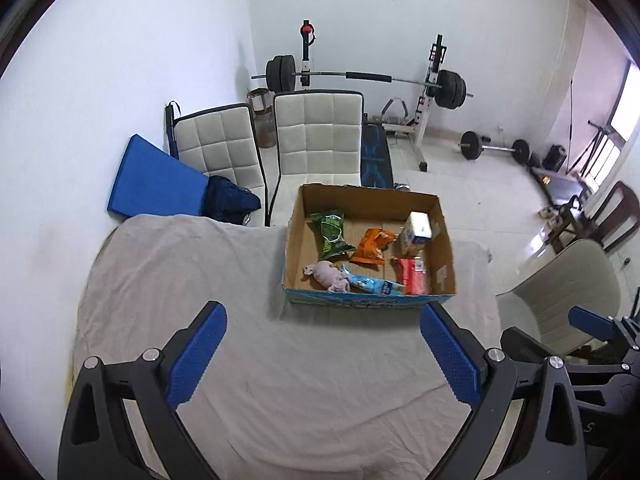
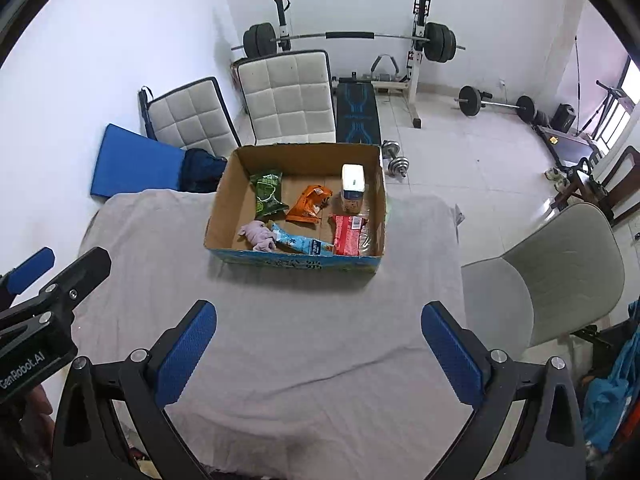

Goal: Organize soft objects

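A cardboard box [image 1: 298, 240] [image 2: 218, 220] stands on the cloth-covered table [image 1: 180, 280] [image 2: 160, 260] at its far side. Inside lie a green packet [image 1: 330, 234] [image 2: 267, 194], an orange packet [image 1: 371, 246] [image 2: 310, 204], a white tissue pack [image 1: 417, 229] [image 2: 353, 184], a red packet [image 1: 412, 276] [image 2: 348, 234], a light blue packet [image 1: 374, 282] [image 2: 302, 242] and a pink soft toy [image 1: 326, 274] [image 2: 259, 234]. My left gripper [image 1: 324, 354] is open and empty, near of the box. My right gripper [image 2: 320, 354] is open and empty, also near of it.
Two white padded chairs [image 1: 316, 136] [image 2: 288, 96] stand behind the table, a blue mat [image 1: 154, 176] leans at the left. A grey chair [image 2: 552, 272] stands to the right. A barbell rack [image 1: 360, 76] and dumbbells [image 2: 394, 160] are on the floor beyond.
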### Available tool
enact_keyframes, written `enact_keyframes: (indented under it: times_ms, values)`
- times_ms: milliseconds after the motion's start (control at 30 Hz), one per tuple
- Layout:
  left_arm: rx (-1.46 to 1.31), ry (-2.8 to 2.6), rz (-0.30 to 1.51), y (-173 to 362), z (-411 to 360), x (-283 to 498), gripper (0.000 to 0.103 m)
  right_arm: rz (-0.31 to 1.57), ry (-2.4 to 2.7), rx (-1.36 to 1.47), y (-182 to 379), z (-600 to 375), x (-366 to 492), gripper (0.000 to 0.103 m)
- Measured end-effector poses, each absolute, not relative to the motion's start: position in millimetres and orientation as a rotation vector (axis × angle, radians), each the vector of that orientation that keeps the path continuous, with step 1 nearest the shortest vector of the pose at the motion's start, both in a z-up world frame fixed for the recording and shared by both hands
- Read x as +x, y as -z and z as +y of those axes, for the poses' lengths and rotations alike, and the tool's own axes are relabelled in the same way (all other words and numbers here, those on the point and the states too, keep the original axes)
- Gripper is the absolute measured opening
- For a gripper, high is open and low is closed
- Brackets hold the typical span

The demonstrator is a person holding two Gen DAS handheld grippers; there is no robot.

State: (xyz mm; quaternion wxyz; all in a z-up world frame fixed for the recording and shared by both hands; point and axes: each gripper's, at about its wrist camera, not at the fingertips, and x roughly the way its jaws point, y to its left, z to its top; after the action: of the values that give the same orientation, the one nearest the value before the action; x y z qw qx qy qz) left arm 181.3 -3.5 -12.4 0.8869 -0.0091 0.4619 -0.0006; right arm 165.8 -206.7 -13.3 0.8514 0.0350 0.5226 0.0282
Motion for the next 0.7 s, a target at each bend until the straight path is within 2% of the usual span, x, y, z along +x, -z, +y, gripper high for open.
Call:
enact_keyframes:
  times_ms: [400, 700]
  values:
    - [-0.017, 0.016, 0.936, -19.2, -0.7, 138.0, 0.099, 1.04, -0.034, 0.08, -39.2, -214.7, 91.1, 0.103]
    - [-0.01, 0.0, 0.888, -19.8, -3.8, 140.5, 0.103, 0.966, 0.022, 0.057, -52.9, -219.7, 97.3, 0.103]
